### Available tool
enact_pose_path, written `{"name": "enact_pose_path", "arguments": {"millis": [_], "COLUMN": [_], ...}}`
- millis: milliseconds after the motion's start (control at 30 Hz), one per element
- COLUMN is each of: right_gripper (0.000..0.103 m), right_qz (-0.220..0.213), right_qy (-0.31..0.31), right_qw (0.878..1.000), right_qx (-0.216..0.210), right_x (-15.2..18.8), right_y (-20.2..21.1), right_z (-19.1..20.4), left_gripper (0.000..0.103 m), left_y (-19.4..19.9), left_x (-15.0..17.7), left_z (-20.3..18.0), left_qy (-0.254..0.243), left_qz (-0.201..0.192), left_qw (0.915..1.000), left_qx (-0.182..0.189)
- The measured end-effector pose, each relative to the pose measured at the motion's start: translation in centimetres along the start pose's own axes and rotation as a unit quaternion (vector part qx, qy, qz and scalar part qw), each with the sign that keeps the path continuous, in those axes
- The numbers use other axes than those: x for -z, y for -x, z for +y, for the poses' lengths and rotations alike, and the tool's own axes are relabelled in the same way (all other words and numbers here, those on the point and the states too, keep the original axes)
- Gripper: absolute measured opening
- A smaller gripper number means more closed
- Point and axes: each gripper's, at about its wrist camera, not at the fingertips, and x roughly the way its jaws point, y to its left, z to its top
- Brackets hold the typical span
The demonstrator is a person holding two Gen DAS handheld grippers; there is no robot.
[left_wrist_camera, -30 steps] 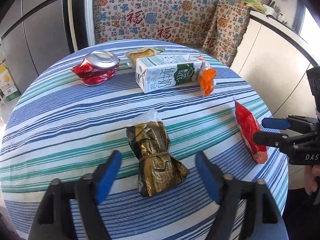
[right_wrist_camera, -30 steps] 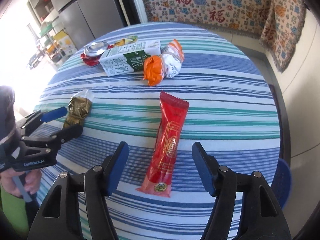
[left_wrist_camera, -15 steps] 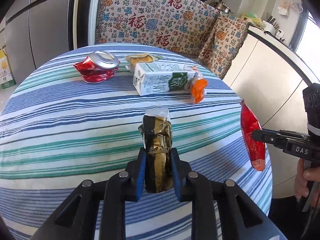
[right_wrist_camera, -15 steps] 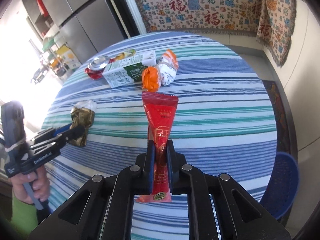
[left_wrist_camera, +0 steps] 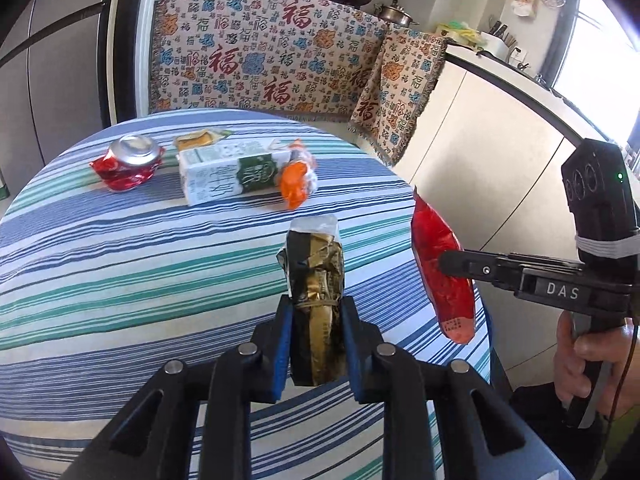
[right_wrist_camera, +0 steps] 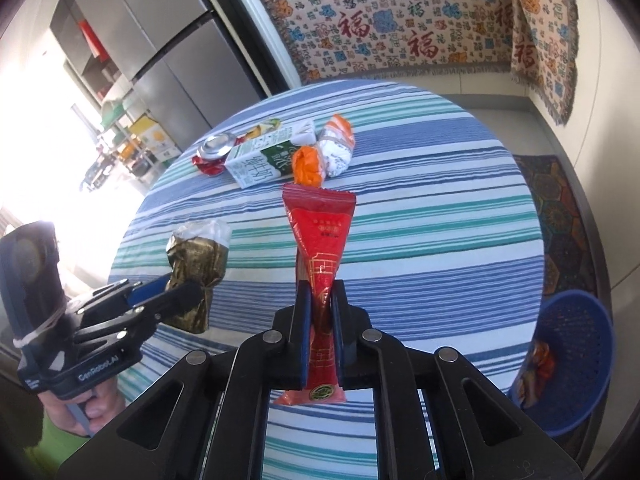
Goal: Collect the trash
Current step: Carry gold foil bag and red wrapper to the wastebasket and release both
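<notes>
Nearest the left wrist camera, the left gripper (left_wrist_camera: 314, 346) is clamped on a crumpled gold-and-black foil wrapper (left_wrist_camera: 316, 300). Both blue pads press the wrapper's lower half, and its clear top end points away from the camera, above the striped tablecloth (left_wrist_camera: 120, 264). Nearest the right wrist camera, the right gripper (right_wrist_camera: 320, 334) is closed tight on a long red snack packet (right_wrist_camera: 322, 256). The pads pinch the packet across its narrow lower section; the wider sealed end stands up and away from the camera, and the bottom end hangs below the pads. Each packet is held clear of the table surface.

In the left view, the right gripper's black fingers (left_wrist_camera: 472, 266) appear at the right edge with the red packet, a hand (left_wrist_camera: 588, 356) on the handle below. In the right view, a blue perforated basket (right_wrist_camera: 572, 360) sits low beside the round table, at right, with some wrappers inside.

Farther across the table lie a green-and-white milk carton (left_wrist_camera: 228, 174) on its side, an orange-and-white wrapper (left_wrist_camera: 298, 176) touching its right end, a crushed red can (left_wrist_camera: 128, 162) to its left, and a yellow sachet (left_wrist_camera: 196, 142) just behind. Beyond the table hangs a patterned cloth (left_wrist_camera: 256, 60).
</notes>
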Motion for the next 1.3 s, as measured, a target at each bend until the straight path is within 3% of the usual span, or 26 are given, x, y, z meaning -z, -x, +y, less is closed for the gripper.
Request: {"name": "enact_pose_path", "arguments": {"millis": [267,500,767,967,1300], "right_gripper": [0.007,0.007,0.007,0.007,0.007], "right_qz": [-0.025,-0.056,-0.049,-0.046,-0.042], "right_qy": [-0.053,-0.083,-0.127,-0.16,-0.208], "right_qw": [0.998,0.994,0.981,0.97,0.961], "right_qx": [-0.012,0.043,0.14,0.179,0.176], "right_x": [0.1,0.5,3.1,4.9,7.2], "right_y": [2.9,8.1,11.9,12.5,12.1], "right_z": [-4.4,-11.0,-20.9,-26.7,-31.3], "left_gripper": [0.023,0.023,0.023,0.023,0.023], "left_y": [-1.3,-3.3,-9.2,-14.3,-20.7], "left_x": [-0.8,-2.6,-4.4,-4.0,-1.6], "left_z": [-2.3,-9.5,-19.2,-24.1,-28.3], "left_qy": [0.008,-0.039,-0.077,-0.084,-0.109], "left_qz": [0.008,0.018,0.047,0.072,0.112], "left_qw": [0.9995,0.9964,0.9887,0.9843,0.9765], "left_qx": [0.031,0.073,0.119,0.137,0.148]}}
